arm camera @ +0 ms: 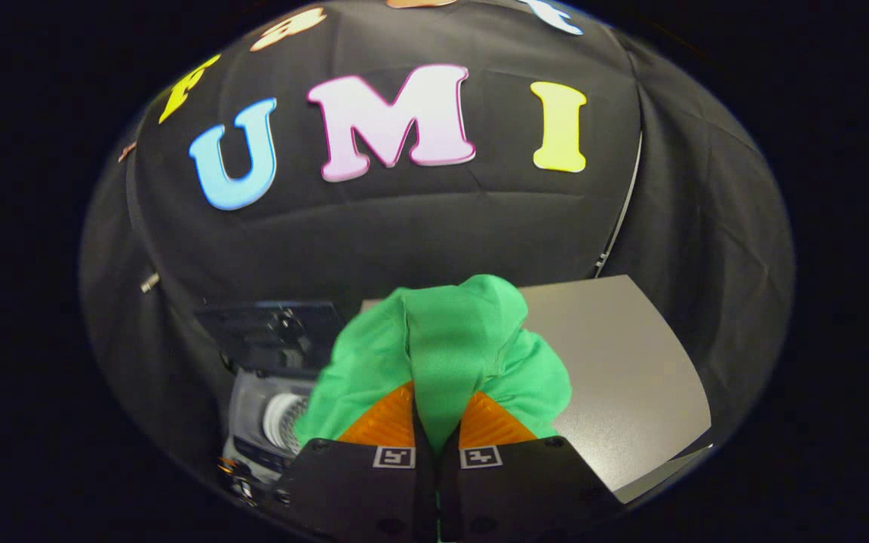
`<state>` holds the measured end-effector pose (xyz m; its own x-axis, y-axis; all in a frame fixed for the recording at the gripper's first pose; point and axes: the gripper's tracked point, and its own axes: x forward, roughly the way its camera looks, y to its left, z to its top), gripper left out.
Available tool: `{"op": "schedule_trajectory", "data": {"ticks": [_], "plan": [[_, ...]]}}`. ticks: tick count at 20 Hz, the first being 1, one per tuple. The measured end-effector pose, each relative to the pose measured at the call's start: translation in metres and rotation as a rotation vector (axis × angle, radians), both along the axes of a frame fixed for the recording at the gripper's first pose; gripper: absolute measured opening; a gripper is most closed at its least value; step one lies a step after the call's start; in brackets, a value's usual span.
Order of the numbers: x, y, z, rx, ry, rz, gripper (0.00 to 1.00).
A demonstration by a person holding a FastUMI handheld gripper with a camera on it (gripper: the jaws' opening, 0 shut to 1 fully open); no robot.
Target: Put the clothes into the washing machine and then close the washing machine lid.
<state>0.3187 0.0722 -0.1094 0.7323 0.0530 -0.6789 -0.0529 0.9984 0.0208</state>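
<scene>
Gripper (434, 411) jaws were nearly closed, both fingers pinching a fold of green cloth (446, 339), which bunched up between and just ahead of them. Washing machine (272, 411) sat at 9 o'clock of the cloth, lid (272, 324) raised. Grey table (623, 377) at 3 o'clock.

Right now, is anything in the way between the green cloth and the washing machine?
Nothing visible. The tool is shut on the cloth; the washer sits below and beside it, its lid raised.
</scene>
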Motion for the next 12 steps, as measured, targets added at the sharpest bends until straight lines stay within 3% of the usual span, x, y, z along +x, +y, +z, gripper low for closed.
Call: {"op": "schedule_trajectory", "data": {"ticks": [6,12], "plan": [[-0.019,0.07,0.055,0.033,-0.067,0.091,0.07],[-0.041,0.172,0.023,0.106,-0.02,0.168,0.07]]}}
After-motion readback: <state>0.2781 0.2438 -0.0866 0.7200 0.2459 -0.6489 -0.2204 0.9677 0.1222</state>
